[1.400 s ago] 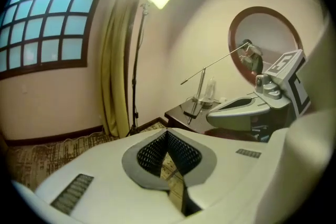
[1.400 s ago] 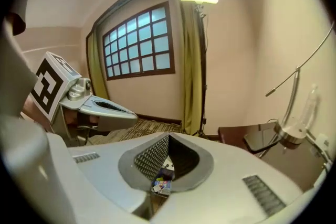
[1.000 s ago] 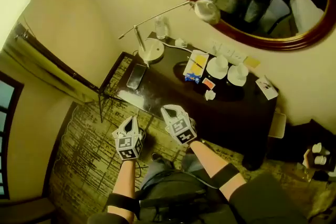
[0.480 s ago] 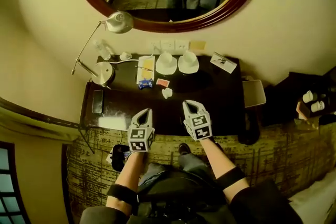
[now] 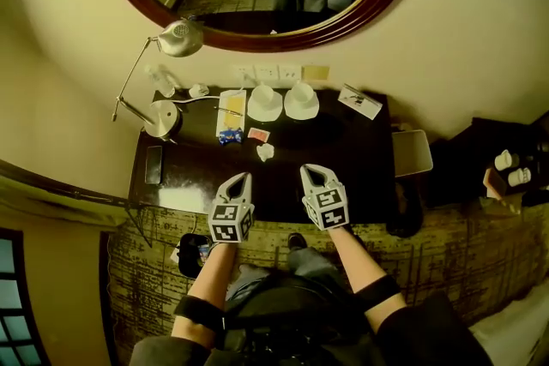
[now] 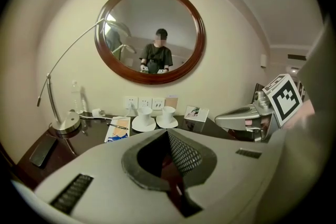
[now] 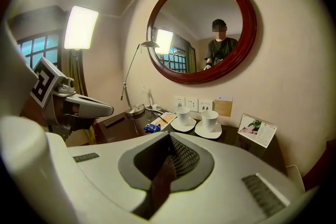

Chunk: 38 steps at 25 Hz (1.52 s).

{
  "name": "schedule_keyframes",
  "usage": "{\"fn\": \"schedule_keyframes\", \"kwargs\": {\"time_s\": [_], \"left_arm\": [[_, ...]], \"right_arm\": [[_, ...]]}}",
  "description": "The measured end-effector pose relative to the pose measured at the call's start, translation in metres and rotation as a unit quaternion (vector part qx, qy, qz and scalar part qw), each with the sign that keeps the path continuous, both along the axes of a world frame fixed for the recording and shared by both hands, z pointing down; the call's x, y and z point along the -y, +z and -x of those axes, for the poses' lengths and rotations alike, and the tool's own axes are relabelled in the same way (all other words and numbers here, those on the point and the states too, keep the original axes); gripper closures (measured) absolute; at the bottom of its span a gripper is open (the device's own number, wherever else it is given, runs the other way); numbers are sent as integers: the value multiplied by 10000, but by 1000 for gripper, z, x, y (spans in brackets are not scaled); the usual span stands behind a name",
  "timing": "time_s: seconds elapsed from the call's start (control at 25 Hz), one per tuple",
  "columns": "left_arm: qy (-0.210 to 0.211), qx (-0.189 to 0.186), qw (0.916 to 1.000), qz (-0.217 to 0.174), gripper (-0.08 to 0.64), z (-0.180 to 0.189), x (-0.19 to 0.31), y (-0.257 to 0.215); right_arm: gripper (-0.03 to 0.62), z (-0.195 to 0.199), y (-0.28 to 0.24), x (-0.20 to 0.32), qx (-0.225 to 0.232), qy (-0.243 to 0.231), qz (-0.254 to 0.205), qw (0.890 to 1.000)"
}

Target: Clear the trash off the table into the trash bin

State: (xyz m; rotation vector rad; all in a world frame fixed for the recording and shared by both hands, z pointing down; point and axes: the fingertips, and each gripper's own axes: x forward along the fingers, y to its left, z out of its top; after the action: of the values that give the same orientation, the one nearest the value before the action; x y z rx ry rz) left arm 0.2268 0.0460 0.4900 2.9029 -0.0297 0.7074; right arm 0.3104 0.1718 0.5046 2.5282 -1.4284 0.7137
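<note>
Both my claws hang over the near edge of the dark surface [image 5: 343, 159], side by side and apart. My left claw [image 5: 244, 178] is pressed together with nothing in it, and my right claw [image 5: 310, 171] is closed and empty too. Ahead of them the front strip and the whole right half of the surface lie bare. The crowding is at the back, along the wall: lamp base [image 5: 163, 117], notepad [image 5: 232, 109], two cups on saucers [image 5: 264, 101] and a standing card [image 5: 360, 101]. A phone [image 5: 153, 165] lies by the left edge.

The trash sits left of centre, just past my left claw. The crumpled white wad [image 5: 265, 152] is nearest, lumpy, with no long axis I can make out. Just behind it lies a flat red packet [image 5: 257, 134], its long side running roughly across the surface. A blue wrapper [image 5: 228, 135] rests at the notepad's near end.
</note>
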Motion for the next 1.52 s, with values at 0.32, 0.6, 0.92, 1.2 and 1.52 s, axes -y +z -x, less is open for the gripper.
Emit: {"fn": "schedule_keyframes", "kwargs": {"time_s": [0.32, 0.6, 0.92, 1.2, 1.52], "left_arm": [[-245, 156, 9993, -246, 558, -8, 8, 5], [170, 560, 9965, -595, 449, -28, 28, 24], [1233, 1206, 9761, -1324, 280, -69, 75, 74], [1767, 1825, 9527, -1667, 215, -95, 112, 137], [2334, 2185, 9296, -1833, 179, -132, 132, 190]], "right_arm": [[589, 4, 8, 12, 190, -448, -6, 9988], [589, 8, 29, 26, 398, -658, 86, 9970], [589, 16, 60, 61, 491, -862, 398, 9943], [589, 25, 81, 83, 704, -908, 488, 9922], [589, 27, 106, 99, 965, -783, 529, 9908]]}}
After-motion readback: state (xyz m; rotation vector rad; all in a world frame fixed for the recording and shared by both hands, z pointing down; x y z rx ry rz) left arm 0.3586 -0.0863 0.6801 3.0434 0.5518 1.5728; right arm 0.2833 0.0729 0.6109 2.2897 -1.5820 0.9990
